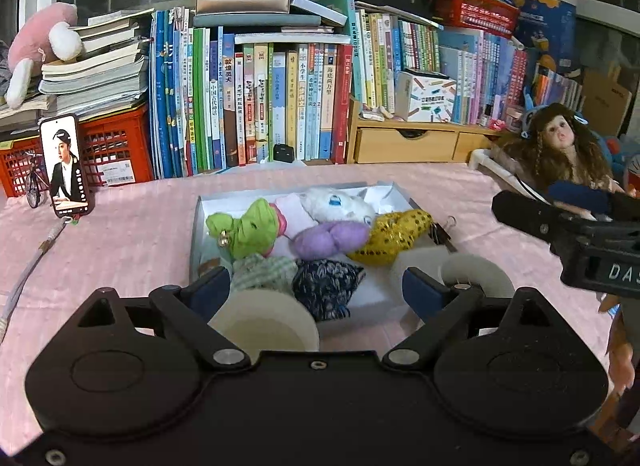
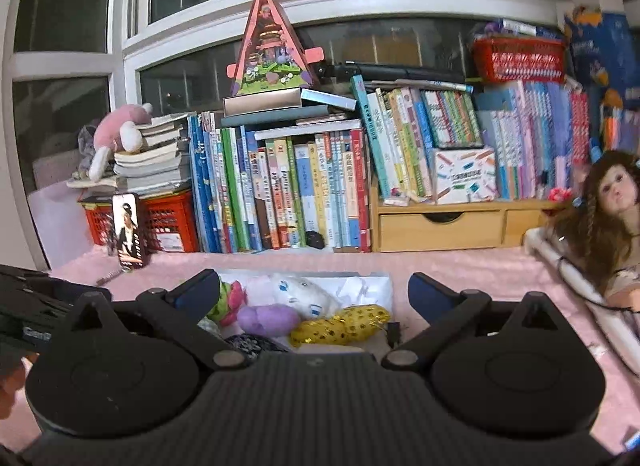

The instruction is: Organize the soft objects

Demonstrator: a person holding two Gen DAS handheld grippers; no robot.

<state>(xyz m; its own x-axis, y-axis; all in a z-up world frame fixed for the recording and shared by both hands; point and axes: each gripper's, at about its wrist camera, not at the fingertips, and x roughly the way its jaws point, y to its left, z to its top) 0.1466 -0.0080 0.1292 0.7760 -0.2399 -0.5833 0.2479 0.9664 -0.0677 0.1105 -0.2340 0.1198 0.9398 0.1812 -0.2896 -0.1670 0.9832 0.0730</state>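
A shallow white box (image 1: 197, 225) lies on the pink tablecloth and holds several soft toys: a green one (image 1: 250, 227), a white plush (image 1: 340, 203), a purple one (image 1: 330, 238), a gold sequined one (image 1: 394, 236), a checked green one (image 1: 264, 272) and a dark patterned one (image 1: 326, 286). My left gripper (image 1: 316, 286) is open and empty just in front of the box. My right gripper (image 2: 316, 292) is open and empty, above the box (image 2: 380, 286), with the purple toy (image 2: 268, 320) and gold toy (image 2: 340, 326) between its fingers in view.
Two rolls of tape (image 1: 266, 322) (image 1: 478, 274) sit near the box's front edge. A phone (image 1: 66, 165) stands at the left, a doll (image 1: 560, 145) at the right. Books (image 1: 280, 105), red crates (image 1: 112, 149) and a wooden drawer unit (image 1: 408, 143) line the back.
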